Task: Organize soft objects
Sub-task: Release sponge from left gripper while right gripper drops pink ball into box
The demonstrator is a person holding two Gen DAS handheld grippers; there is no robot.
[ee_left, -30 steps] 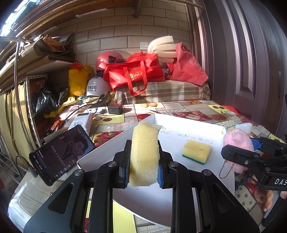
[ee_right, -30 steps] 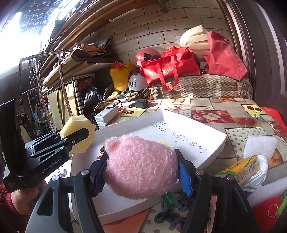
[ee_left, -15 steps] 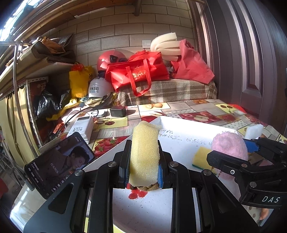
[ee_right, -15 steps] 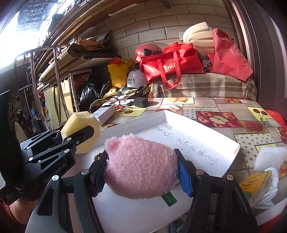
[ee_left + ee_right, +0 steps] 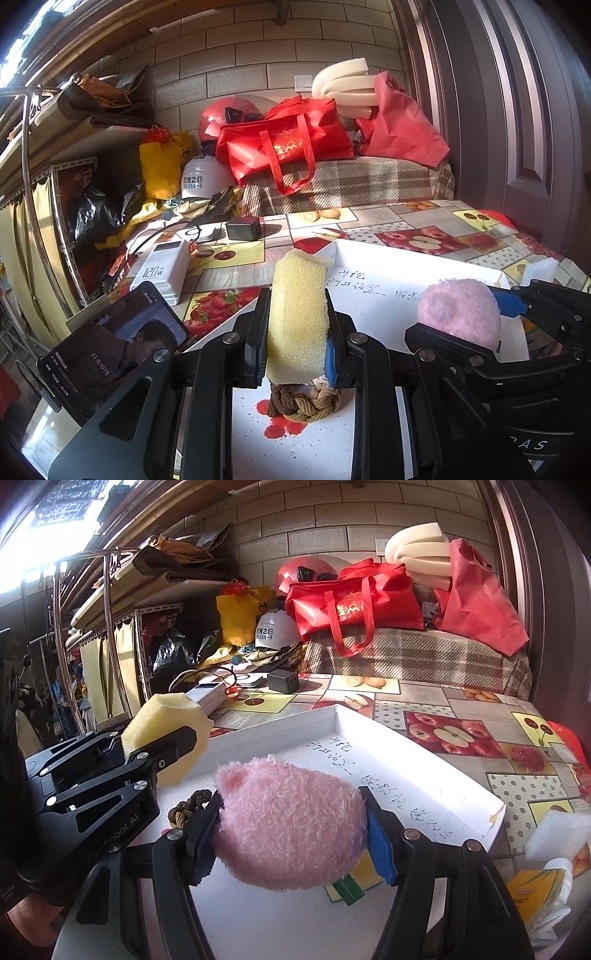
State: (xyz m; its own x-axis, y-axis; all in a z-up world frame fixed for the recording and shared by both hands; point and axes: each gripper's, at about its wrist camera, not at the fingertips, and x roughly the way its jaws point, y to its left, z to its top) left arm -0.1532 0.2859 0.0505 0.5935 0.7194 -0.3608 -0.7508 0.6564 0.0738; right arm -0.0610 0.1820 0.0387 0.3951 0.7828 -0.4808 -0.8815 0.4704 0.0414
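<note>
My left gripper (image 5: 297, 308) is shut on a yellow sponge (image 5: 297, 314), held upright over the near part of a shallow white tray (image 5: 406, 254). Below the sponge, a brown and tan braided hair tie (image 5: 303, 404) lies in the tray beside red stains. My right gripper (image 5: 291, 816) is shut on a fluffy pink plush toy (image 5: 288, 823) above the same tray (image 5: 369, 725). In the left wrist view the plush (image 5: 458, 314) hangs to the right of the sponge. A green tag and a yellow edge show under the plush; the rest there is hidden.
A phone (image 5: 110, 350) on a stand, a white power bank (image 5: 162, 269) and a black charger (image 5: 243, 228) sit left of the tray. A white foam block (image 5: 554, 834) and a yellow packet (image 5: 535, 893) lie to its right. Red bags (image 5: 284, 147) and helmets crowd the back.
Both grippers have moved forward over the tray, each keeping its grip. The hair tie has come into view under the left gripper. The right gripper now covers the sponge that lay in the tray.
</note>
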